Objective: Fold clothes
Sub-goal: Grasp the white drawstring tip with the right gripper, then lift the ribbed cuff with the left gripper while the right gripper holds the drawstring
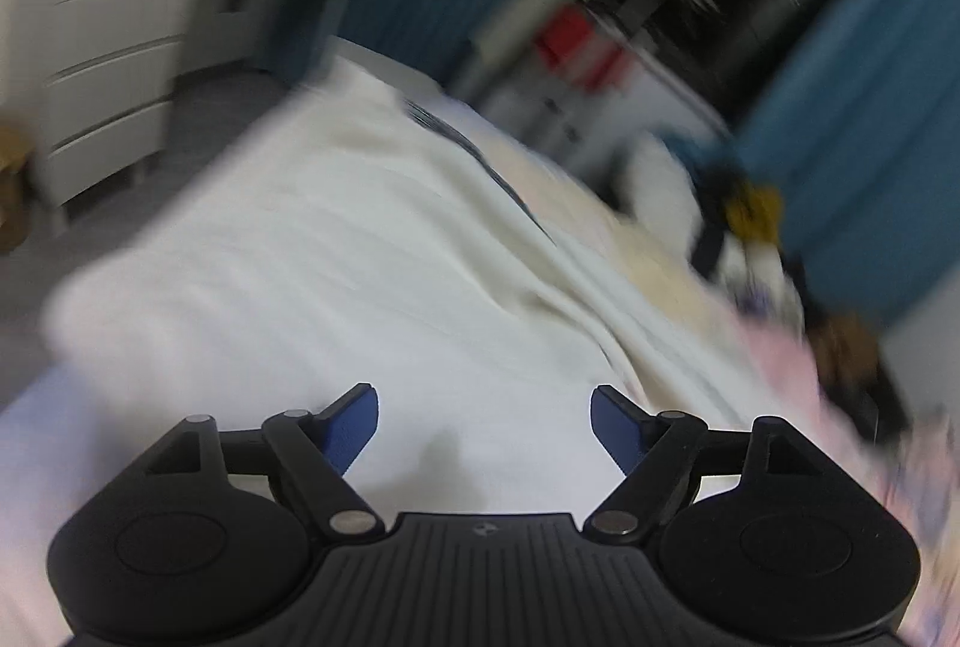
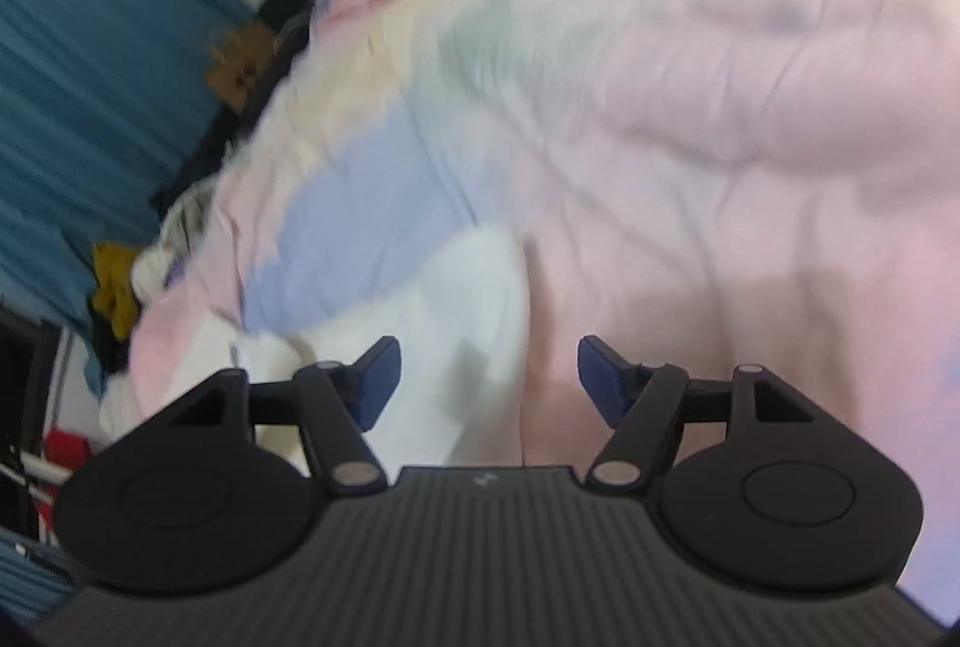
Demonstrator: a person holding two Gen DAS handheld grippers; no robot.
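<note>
Jaws on both sides are seen spread wide w/ nothing held between them. On the left gripper (image 1: pixel 484 422), the blue pads (image 1: pixel 351 428) are parted above a white garment (image 1: pixel 336 257), which is spread fairly flat across the bed, w/ long creases running toward its far end and a dark stripe or trim near the far edge; the type of garment can't be told through the blur. Further right in that view, a pastel quilt (image 1: pixel 774 347) is seen beside the white cloth, and blue curtains (image 1: pixel 864 155) behind. On the right gripper (image 2: pixel 489 377), the pads are likewise wide apart and empty, hovering over the border where a white fabric edge (image 2: pixel 474 299) meets the pink/pastel quilt (image 2: pixel 720 119).

Progress, as judged: early. No finished fold is made out in either view; cloth is laid out but not gripped. Left to do: an edge or corner to be pinched on each side, then carried over. Both views are motion-blurred, so detail is limited.
</note>
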